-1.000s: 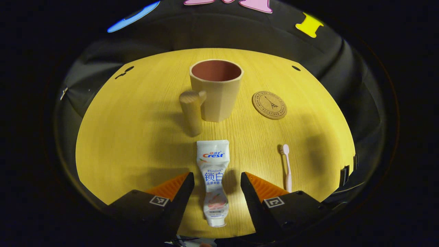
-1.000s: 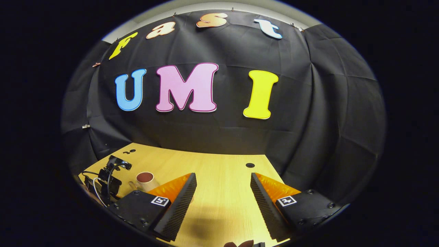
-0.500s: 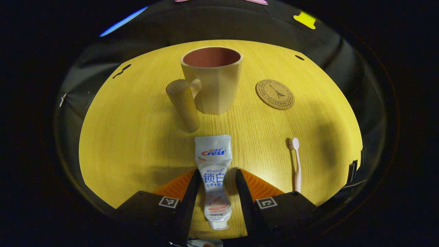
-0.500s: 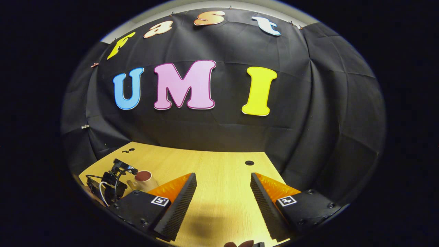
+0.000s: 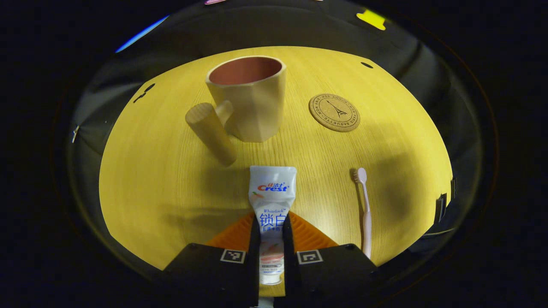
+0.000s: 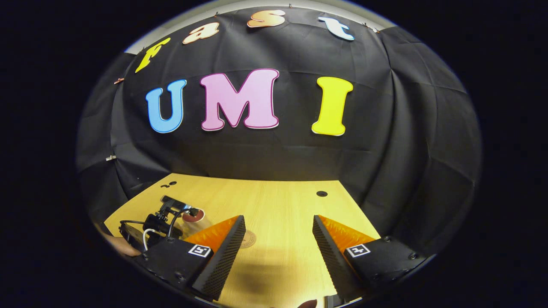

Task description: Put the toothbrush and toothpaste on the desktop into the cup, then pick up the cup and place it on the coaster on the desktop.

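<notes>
In the left gripper view my left gripper (image 5: 270, 231) is shut on the white toothpaste tube (image 5: 272, 192), both fingers pressing its lower half near the cap. A pink toothbrush (image 5: 364, 201) lies on the yellow desktop (image 5: 162, 179) to the right. Farther off stands a beige cup (image 5: 250, 100) with a pink inside and a thick handle. A round cork coaster (image 5: 334, 112) lies to its right. In the right gripper view my right gripper (image 6: 278, 252) hangs open above the desktop (image 6: 278, 205). The left gripper (image 6: 160, 224) shows at the lower left, in front of the cup (image 6: 195, 216).
The black cloth wall (image 6: 274, 154) closes the far side of the desktop. Small dark holes (image 5: 367, 65) mark the desktop near its back edge. Part of the coaster (image 6: 248, 238) peeks out beside my right gripper's left finger.
My left gripper has closed from wide open onto the toothpaste tube and moved a little forward. The right gripper stayed open and tilted slightly, showing more of the desktop.
</notes>
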Motion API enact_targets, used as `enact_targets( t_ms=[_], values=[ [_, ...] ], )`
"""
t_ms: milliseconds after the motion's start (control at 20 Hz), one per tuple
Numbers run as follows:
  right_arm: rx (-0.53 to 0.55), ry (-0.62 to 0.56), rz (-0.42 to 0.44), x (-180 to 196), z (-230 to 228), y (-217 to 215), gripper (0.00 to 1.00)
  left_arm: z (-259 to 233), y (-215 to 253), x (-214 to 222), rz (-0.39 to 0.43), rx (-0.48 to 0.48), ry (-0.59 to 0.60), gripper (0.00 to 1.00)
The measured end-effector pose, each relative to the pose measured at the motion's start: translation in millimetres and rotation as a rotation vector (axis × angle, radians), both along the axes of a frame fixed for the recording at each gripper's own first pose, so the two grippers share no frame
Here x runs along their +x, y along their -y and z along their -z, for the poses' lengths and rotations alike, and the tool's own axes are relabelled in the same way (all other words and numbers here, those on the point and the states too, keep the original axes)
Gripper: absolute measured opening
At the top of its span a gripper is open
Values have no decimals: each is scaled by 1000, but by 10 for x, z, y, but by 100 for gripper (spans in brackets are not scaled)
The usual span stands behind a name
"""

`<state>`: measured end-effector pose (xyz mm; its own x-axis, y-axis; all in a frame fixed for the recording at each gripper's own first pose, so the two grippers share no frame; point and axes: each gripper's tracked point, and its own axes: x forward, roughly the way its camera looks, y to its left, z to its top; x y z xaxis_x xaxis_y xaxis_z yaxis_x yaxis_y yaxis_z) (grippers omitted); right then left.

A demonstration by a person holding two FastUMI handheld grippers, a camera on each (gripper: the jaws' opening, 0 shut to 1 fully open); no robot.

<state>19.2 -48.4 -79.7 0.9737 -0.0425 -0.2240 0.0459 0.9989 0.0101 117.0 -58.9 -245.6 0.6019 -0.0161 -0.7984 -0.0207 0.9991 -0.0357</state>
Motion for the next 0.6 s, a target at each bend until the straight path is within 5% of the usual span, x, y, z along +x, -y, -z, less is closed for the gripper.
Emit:
enact_targets(
  t_ms=[400, 600],
  values=[
    [63, -273, -2, -308, 788, -407, 97, -16, -75, -245, 96, -40, 16, 22],
    [25, -391, -42, -428, 1157, -757, 97, -353, -313, -501, 99, -100, 129, 21]
  ],
)
